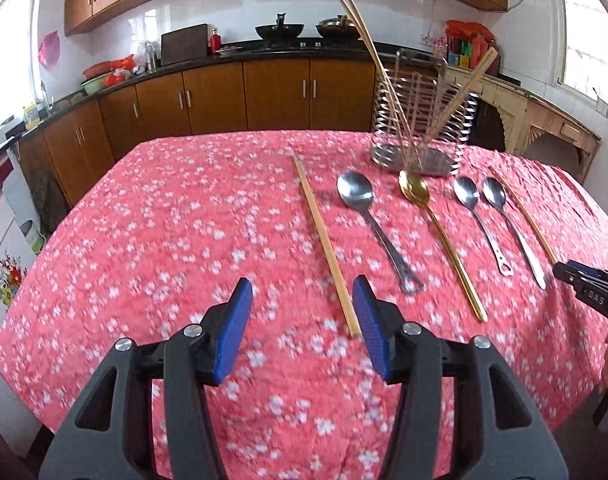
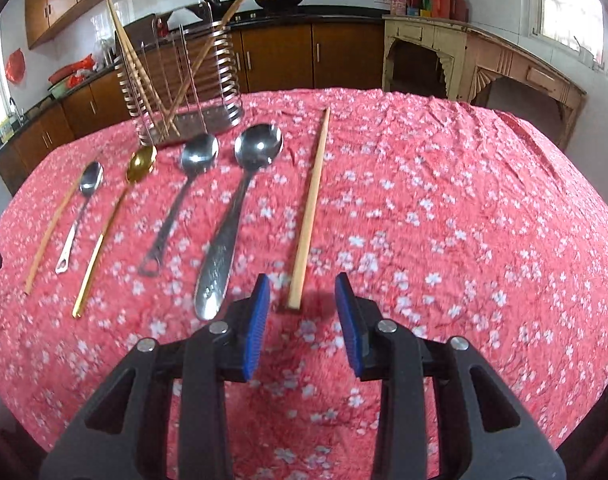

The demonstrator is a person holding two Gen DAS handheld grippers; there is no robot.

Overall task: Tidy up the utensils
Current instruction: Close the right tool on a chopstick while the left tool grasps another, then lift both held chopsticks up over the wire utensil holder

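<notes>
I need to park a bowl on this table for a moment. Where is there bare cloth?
Free: the tablecloth left of the left chopstick, and right of the right chopstick. Crowded: between them, the spoons in a row before the wire holder.

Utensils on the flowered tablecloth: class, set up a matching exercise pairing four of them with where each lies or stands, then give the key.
Column one:
1. gold spoon
2. wire utensil holder
3. leftmost chopstick
4. rightmost chopstick

Column two:
A. stands at the far side of the table with chopsticks leaning in it
B. lies with its near end in front of the open right gripper
C. lies between steel spoons, bowl near the holder's base
D. lies with its near end beside the open left gripper

Pairs: 1-C, 2-A, 3-D, 4-B
</notes>
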